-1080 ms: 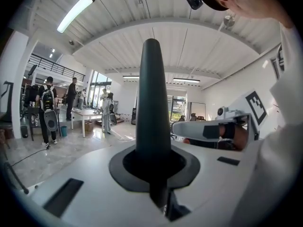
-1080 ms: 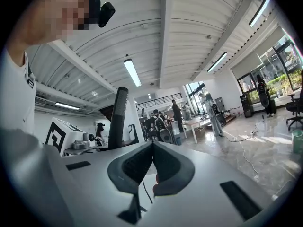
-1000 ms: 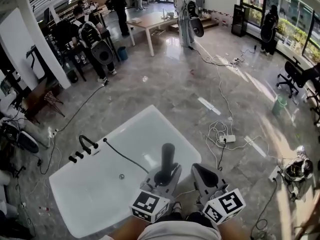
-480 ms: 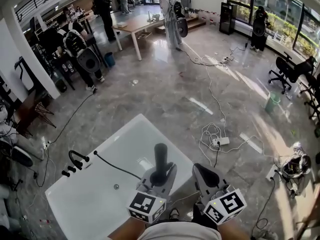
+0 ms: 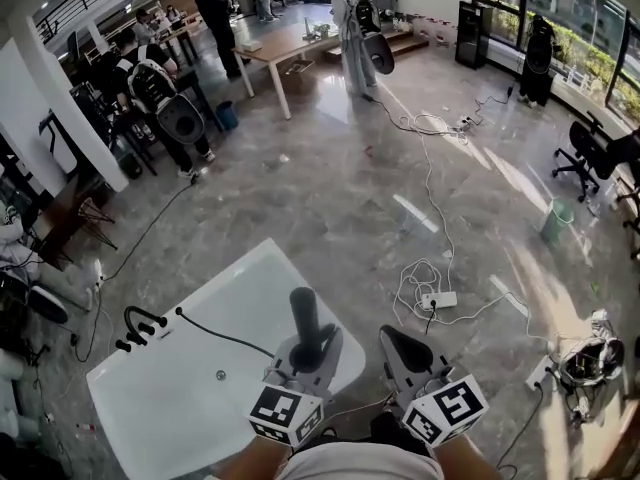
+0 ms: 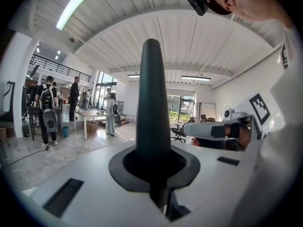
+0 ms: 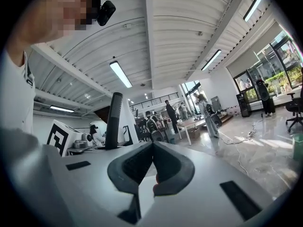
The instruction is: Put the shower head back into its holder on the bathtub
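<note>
Two grippers at 6 o'clock: left gripper (image 5: 308, 350) and right gripper (image 5: 398, 346), each bearing one marker cube (image 5: 285, 415). One shower head (image 5: 303, 313), one hose (image 5: 225, 335), one tub (image 5: 170, 408) at 7 o'clock, one faucet (image 5: 143, 330) at 8. One table (image 5: 290, 43) at 12. At least five people (image 5: 352, 23), spread from 10 to 2 o'clock. One power strip (image 5: 438, 300) at 4. Two bins: one green bin (image 5: 556, 218) at 3, one blue bin (image 5: 228, 116) at 11.
</note>
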A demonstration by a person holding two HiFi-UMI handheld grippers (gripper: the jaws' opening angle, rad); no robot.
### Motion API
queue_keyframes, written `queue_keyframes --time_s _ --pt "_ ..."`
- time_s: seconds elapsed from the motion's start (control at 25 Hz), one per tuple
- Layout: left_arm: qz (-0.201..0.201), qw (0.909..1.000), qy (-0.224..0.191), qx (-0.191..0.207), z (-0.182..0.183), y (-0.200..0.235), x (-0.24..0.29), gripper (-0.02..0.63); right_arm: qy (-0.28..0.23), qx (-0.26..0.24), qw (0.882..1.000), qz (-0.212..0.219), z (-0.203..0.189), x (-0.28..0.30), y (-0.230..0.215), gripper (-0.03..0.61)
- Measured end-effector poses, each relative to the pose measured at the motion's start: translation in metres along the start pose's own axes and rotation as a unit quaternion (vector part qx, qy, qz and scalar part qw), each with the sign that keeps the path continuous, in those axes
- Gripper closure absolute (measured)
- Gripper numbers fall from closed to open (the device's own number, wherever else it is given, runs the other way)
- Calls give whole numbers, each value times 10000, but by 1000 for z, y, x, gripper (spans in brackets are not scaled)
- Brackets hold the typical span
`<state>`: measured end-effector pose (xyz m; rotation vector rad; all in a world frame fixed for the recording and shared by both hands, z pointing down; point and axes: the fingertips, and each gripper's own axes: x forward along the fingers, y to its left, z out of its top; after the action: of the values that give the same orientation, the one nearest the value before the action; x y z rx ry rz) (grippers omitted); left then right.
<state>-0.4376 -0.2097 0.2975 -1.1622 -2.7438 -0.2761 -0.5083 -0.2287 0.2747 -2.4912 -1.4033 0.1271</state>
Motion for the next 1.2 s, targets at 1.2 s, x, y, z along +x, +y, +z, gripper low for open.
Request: queue_keyframes --time_s 1.2 --pt "1022 9944 -232 -102 61 104 241 581 247 -281 9927 1149 69 187 -199 565"
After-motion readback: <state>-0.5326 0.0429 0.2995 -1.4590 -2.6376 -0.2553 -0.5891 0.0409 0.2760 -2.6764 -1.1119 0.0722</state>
